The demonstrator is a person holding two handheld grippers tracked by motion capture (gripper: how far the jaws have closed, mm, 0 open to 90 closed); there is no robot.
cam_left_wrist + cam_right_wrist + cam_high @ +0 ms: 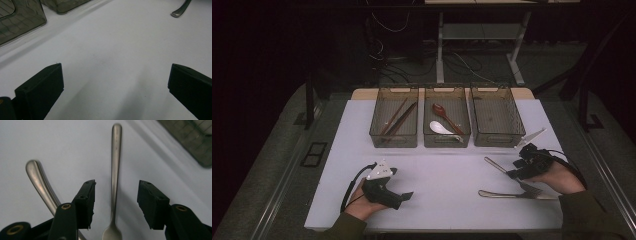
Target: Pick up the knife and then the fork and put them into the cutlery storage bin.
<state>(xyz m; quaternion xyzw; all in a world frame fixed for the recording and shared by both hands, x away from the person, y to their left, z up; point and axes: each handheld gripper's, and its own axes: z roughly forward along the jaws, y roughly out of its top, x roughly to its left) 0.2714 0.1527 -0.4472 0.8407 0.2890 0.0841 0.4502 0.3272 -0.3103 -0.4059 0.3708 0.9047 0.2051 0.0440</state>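
Two metal utensils lie on the white table (442,170) at the right. In the right gripper view the straight utensil handle (115,157) runs up between my right gripper's (116,188) jaws, which stand apart from it on both sides. A second, curved handle (40,182) lies to the left of them. From above, my right gripper (515,173) hovers over the slanted utensil (493,163), with the fork (504,194) just in front of it. My left gripper (406,196) rests low at the table's front left, and its jaws (115,82) are wide open over bare table.
Three dark mesh bins stand in a row at the back: the left bin (394,139) holds chopsticks (399,119), the middle bin (447,140) a red spoon (446,116) and a white spoon (439,127), and the right bin (497,140) stands beside them. A bin corner (192,142) is near the right gripper.
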